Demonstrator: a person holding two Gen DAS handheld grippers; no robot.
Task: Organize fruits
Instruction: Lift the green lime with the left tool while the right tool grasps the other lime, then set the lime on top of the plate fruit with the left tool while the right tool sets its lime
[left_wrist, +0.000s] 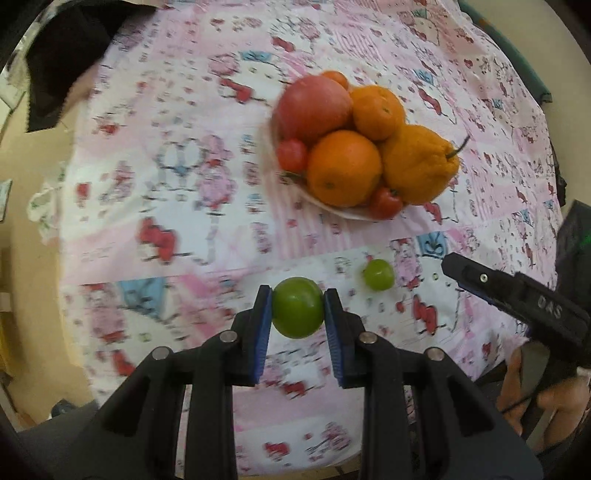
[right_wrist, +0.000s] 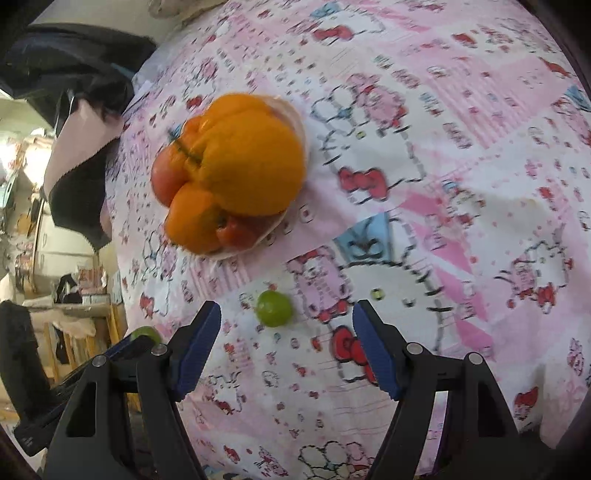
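My left gripper (left_wrist: 297, 314) is shut on a green fruit (left_wrist: 297, 312) and holds it above the tablecloth, near the table's front. A smaller green fruit (left_wrist: 378, 274) lies on the cloth just to its right; it also shows in the right wrist view (right_wrist: 274, 308). My right gripper (right_wrist: 286, 345) is open and empty, with that small green fruit just ahead between its blue pads. A white bowl (left_wrist: 347, 211) farther back holds oranges, a bumpy orange citrus (left_wrist: 419, 164), a red apple (left_wrist: 314, 107) and small red fruits. The bowl also shows in the right wrist view (right_wrist: 295, 120).
A pink cartoon-print tablecloth (left_wrist: 184, 184) covers the round table. Dark cloth (left_wrist: 62, 62) hangs at the far left edge. The right gripper body (left_wrist: 517, 299) and the hand holding it sit at the table's right front. Room clutter (right_wrist: 74, 288) lies beyond the table's left edge.
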